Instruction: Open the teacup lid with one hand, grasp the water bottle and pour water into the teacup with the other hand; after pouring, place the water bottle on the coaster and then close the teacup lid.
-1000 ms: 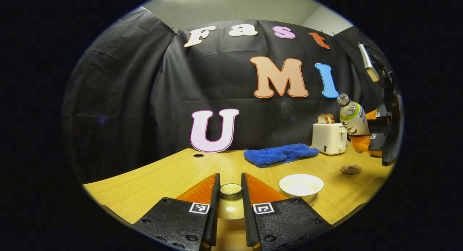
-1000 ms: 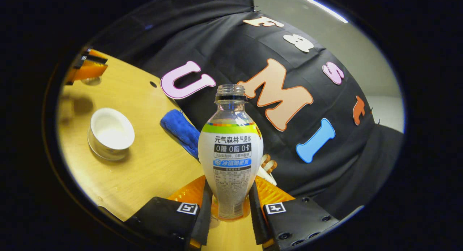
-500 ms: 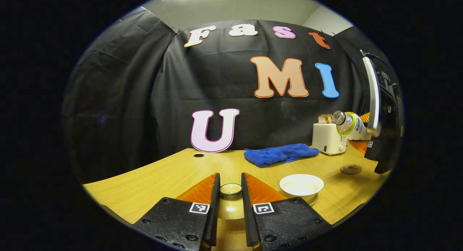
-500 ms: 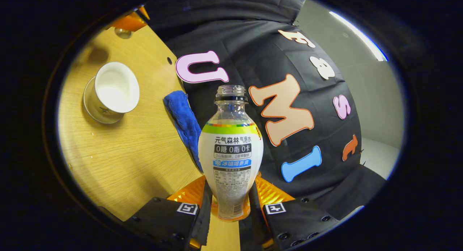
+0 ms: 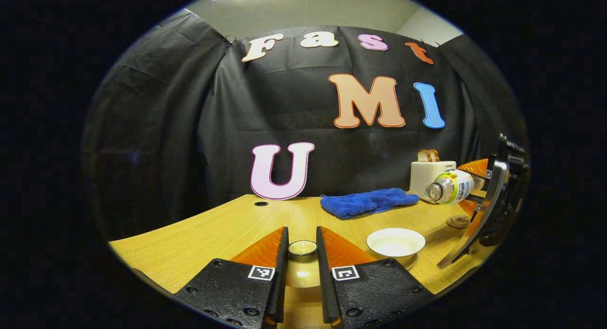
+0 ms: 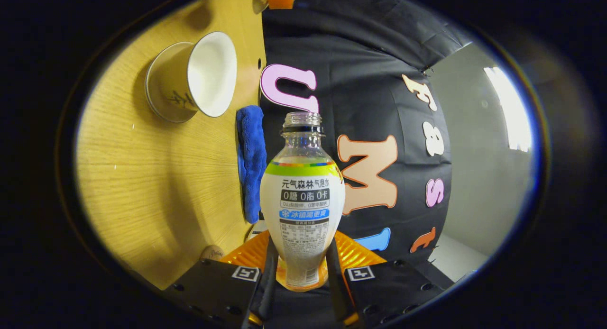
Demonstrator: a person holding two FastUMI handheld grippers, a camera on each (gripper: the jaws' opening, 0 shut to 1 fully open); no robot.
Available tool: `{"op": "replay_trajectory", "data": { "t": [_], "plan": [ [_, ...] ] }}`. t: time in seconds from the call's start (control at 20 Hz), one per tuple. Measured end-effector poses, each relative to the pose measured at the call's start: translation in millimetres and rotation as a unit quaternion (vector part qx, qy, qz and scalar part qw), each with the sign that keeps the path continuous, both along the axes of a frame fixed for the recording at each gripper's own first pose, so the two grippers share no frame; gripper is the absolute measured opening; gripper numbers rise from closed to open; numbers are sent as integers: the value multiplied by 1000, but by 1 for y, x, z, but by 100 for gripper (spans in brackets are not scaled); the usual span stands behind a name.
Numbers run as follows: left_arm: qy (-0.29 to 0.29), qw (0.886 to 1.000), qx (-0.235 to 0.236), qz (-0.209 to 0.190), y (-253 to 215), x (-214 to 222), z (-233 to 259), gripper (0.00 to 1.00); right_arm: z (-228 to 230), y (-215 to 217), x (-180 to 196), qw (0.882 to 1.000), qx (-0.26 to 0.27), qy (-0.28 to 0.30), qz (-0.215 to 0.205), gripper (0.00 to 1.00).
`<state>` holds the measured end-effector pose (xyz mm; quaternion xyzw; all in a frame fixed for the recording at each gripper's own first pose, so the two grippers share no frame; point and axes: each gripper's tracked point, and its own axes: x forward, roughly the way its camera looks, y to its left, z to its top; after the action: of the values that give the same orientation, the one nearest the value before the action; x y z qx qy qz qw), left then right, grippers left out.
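My left gripper [image 5: 302,239] is shut on the knob of the teacup lid [image 5: 302,248], holding it low over the table's near edge. To its right the white teacup [image 5: 395,242] stands open on its saucer. Farther right my right gripper [image 5: 475,189] holds the capless water bottle [image 5: 448,187] tipped almost level, mouth pointing left, above and behind the cup. In the right gripper view the bottle [image 6: 302,201] sits clamped between the fingers of that gripper [image 6: 301,253], and the teacup [image 6: 199,77] lies at the upper left. No stream of water is visible.
A round brown coaster [image 5: 457,221] lies on the wooden table [image 5: 199,239] right of the cup, under the bottle. A blue towel [image 5: 367,202] and a white toaster [image 5: 429,172] with bread sit at the back. The towel [image 6: 251,163] and coaster [image 6: 212,251] also appear in the right gripper view.
My right gripper has rolled and dropped lower, tipping the bottle from nearly upright to almost level with its mouth toward the teacup. My left gripper and the lid have stayed still.
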<state>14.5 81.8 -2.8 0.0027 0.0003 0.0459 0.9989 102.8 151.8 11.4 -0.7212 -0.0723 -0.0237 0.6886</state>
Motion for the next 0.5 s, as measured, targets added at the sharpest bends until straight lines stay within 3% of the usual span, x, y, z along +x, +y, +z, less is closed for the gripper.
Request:
{"op": "replay_trajectory", "data": {
  "t": [0.5],
  "plan": [
    [0, 1000, 0, 3, 2, 0, 0, 29, 3, 10, -7, 997, -70, -40, 13, 52]
  ]
}}
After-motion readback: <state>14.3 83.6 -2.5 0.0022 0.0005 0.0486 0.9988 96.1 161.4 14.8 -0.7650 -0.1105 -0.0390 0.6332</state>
